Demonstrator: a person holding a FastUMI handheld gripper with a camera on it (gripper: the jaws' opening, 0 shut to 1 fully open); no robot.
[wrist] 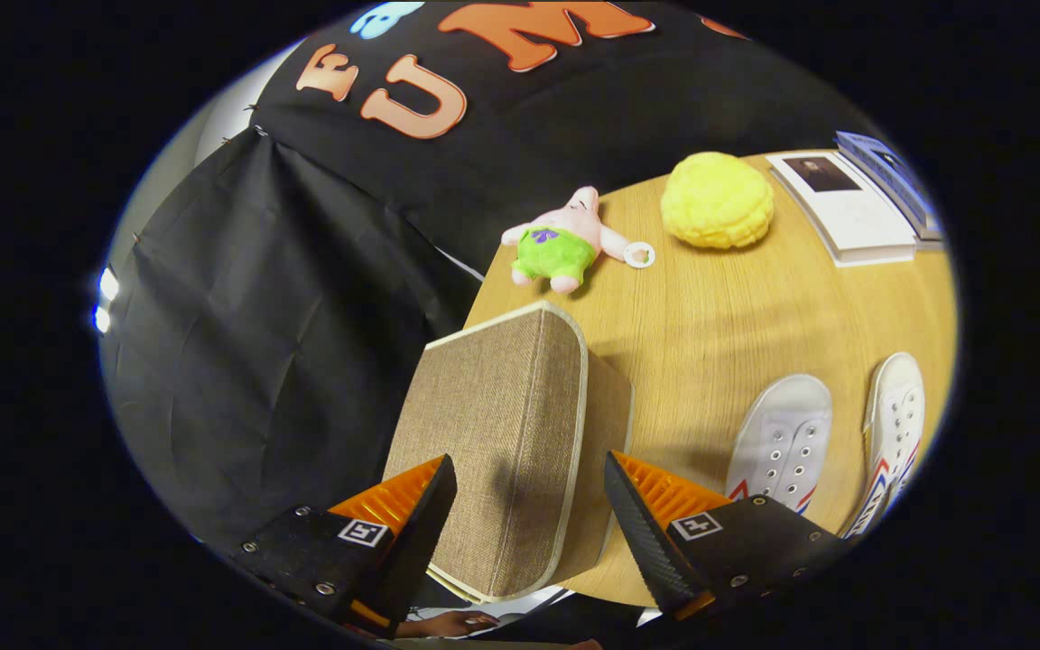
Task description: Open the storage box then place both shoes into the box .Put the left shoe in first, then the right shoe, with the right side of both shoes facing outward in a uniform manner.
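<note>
Gripper [529, 496] over closed storage box [502, 451], fingers apart.
Box sits between the spread fingers at the table [737, 298] corner, lid still on, long axis running ahead; both shoes [782, 442] wait off to the right.
</note>
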